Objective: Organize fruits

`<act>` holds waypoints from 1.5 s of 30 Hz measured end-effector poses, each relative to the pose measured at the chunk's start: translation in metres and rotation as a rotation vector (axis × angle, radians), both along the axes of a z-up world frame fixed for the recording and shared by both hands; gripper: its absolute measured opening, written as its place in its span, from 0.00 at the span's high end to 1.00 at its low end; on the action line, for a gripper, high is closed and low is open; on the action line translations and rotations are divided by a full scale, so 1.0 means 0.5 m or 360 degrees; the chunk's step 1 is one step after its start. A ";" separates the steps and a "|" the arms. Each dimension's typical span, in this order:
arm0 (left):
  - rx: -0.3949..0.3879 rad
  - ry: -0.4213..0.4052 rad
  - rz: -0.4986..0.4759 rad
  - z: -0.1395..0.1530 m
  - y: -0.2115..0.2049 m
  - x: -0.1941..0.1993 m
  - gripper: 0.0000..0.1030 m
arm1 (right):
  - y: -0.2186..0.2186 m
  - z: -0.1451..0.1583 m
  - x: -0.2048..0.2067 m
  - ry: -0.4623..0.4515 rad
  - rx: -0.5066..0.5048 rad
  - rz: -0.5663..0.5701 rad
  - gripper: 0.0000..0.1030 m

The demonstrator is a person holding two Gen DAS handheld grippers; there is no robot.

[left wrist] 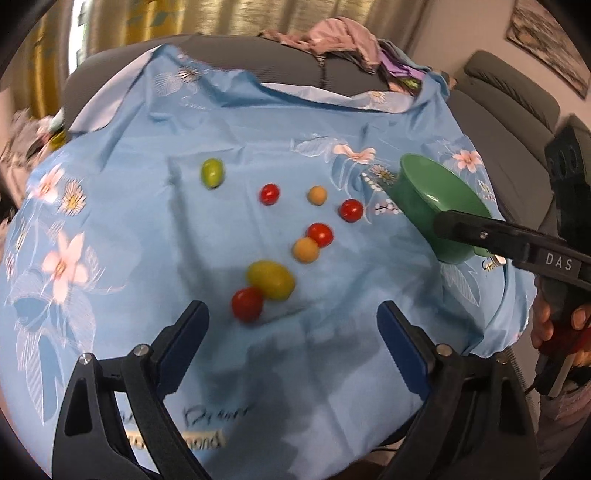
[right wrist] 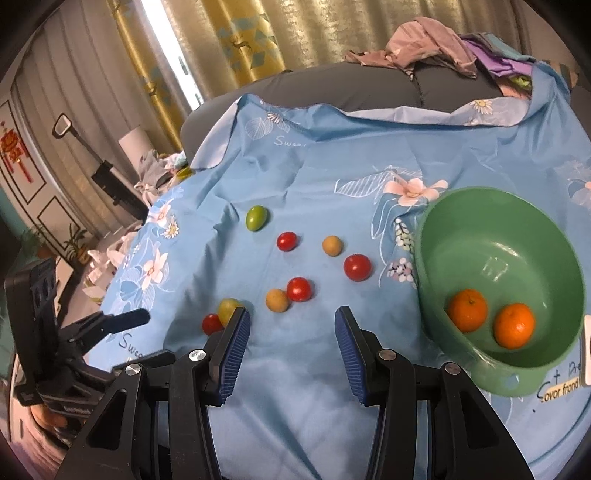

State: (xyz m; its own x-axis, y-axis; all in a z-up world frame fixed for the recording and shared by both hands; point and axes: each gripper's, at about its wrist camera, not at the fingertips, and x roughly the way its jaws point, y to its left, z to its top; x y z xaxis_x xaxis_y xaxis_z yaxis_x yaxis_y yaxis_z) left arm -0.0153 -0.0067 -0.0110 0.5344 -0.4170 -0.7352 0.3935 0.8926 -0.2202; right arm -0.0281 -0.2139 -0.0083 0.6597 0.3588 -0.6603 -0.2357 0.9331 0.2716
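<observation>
Several small fruits lie on the blue flowered cloth (left wrist: 147, 229): red tomatoes (left wrist: 247, 304) (right wrist: 299, 289), a yellow-green fruit (left wrist: 271, 279), a green one (left wrist: 212, 172) (right wrist: 256, 218) and tan ones (left wrist: 305, 249) (right wrist: 277, 300). A green bowl (right wrist: 554, 258) at the right holds two oranges (right wrist: 467, 309) (right wrist: 514, 325); it also shows in the left wrist view (left wrist: 417, 184). My left gripper (left wrist: 291, 325) is open and empty, just short of the nearest red tomato. My right gripper (right wrist: 291, 321) is open and empty, left of the bowl and below the fruits.
The cloth covers a grey sofa seat (right wrist: 369, 85). Crumpled clothes (right wrist: 436, 40) lie on the sofa back. Curtains (right wrist: 258, 33) hang behind. Clutter lies on the floor at the left (right wrist: 110, 254).
</observation>
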 end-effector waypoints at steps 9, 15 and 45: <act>0.0168 0.0040 -0.0231 -0.050 -0.106 0.100 0.44 | -0.014 -0.016 0.042 0.0020 0.0026 0.0008 0.53; 0.0270 0.0114 -0.0294 -0.098 -0.139 0.151 0.56 | -0.031 -0.037 0.074 0.0062 0.0060 -0.0006 0.53; 0.0016 0.0068 0.0016 -0.050 -0.011 0.283 0.73 | 0.089 -0.120 0.307 0.0219 -0.0439 0.0163 0.53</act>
